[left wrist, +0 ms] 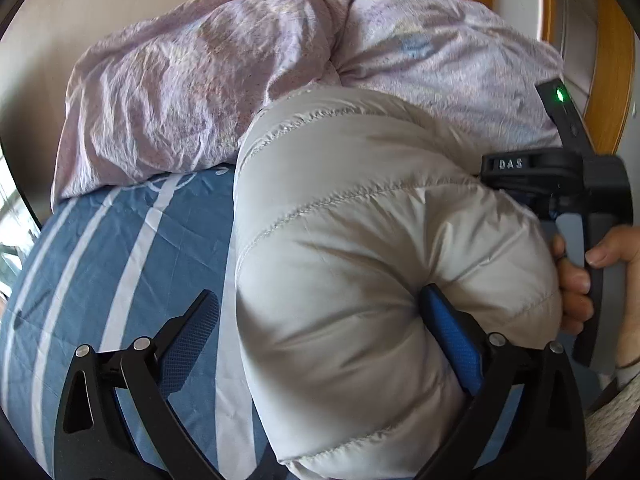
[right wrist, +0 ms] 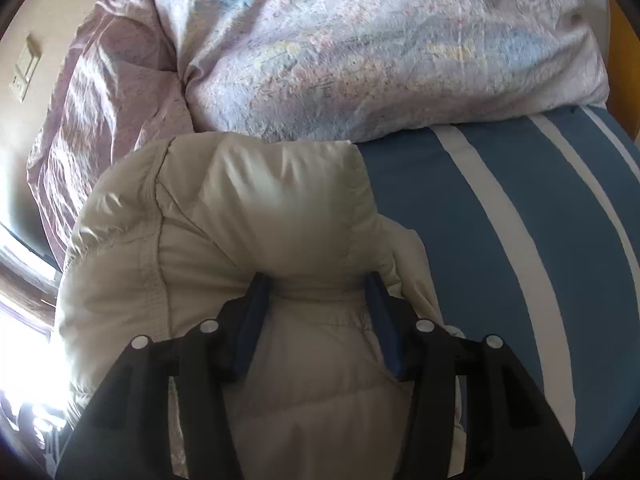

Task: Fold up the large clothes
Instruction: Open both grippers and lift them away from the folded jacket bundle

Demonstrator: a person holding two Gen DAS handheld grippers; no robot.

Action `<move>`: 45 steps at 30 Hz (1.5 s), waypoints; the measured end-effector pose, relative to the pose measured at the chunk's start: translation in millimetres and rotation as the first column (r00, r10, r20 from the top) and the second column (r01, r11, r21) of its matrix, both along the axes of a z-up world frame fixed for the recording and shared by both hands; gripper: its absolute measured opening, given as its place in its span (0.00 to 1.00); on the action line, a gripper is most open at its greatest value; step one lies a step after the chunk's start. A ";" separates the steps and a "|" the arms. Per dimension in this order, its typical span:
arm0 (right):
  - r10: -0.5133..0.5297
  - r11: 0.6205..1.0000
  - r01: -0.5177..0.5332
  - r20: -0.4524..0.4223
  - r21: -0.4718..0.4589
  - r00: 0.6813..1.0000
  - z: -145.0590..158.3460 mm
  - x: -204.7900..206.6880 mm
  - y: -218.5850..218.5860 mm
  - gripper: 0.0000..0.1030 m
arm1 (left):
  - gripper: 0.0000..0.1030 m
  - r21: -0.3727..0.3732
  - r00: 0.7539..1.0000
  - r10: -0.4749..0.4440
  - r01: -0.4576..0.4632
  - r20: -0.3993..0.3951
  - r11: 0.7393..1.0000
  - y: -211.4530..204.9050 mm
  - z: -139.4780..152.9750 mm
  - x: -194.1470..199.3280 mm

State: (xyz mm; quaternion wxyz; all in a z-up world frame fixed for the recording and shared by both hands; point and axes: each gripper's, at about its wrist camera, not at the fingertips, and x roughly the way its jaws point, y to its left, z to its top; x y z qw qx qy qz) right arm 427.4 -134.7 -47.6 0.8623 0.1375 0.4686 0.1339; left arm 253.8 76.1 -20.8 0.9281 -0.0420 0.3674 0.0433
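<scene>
Crowding the puffy jacket, a quilt lies behind; left gripper spread, right gripper pinching jacket.

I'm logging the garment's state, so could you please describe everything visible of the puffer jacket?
The puffer jacket is off-white, quilted with stitched seams, smooth and slightly shiny. It lies bunched on the blue striped bedsheet, against the lilac duvet. The right gripper pinches a puffy fold; the left gripper straddles its edge, open.
</scene>
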 end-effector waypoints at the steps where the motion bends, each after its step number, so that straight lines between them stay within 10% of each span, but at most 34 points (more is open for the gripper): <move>1: -0.008 1.000 0.008 0.013 0.000 1.000 4.2 -5.9 -3.5 0.49 | 0.98 -0.029 1.000 0.006 -0.005 0.007 1.000 4.6 2.8 -4.6; 10: 0.093 0.981 -0.117 0.157 0.153 0.983 34.4 -116.6 -37.4 0.53 | 0.99 -0.017 0.988 0.033 -0.030 0.153 0.999 22.2 38.6 -61.4; 18: 0.097 0.982 -0.098 0.016 0.161 0.995 -10.0 -105.6 -30.5 0.56 | 0.99 -0.005 0.993 0.042 -0.042 0.113 0.999 14.7 36.5 -83.6; 22: 0.094 0.992 -0.097 0.034 0.082 0.995 -3.3 -110.9 -22.2 0.58 | 0.99 -0.017 0.995 0.064 -0.063 0.074 0.998 12.1 32.6 -92.6; 30: 0.030 0.994 -0.007 0.217 -0.109 0.976 38.4 -168.1 -24.5 0.98 | 0.99 -0.037 0.999 0.037 -0.036 0.023 0.999 -3.5 28.8 -110.5; 45: -0.043 0.966 0.105 0.256 -0.235 0.966 43.3 -274.5 -54.4 0.98 | 0.99 -0.189 0.996 -0.025 0.008 -0.086 0.982 -7.6 16.5 -131.5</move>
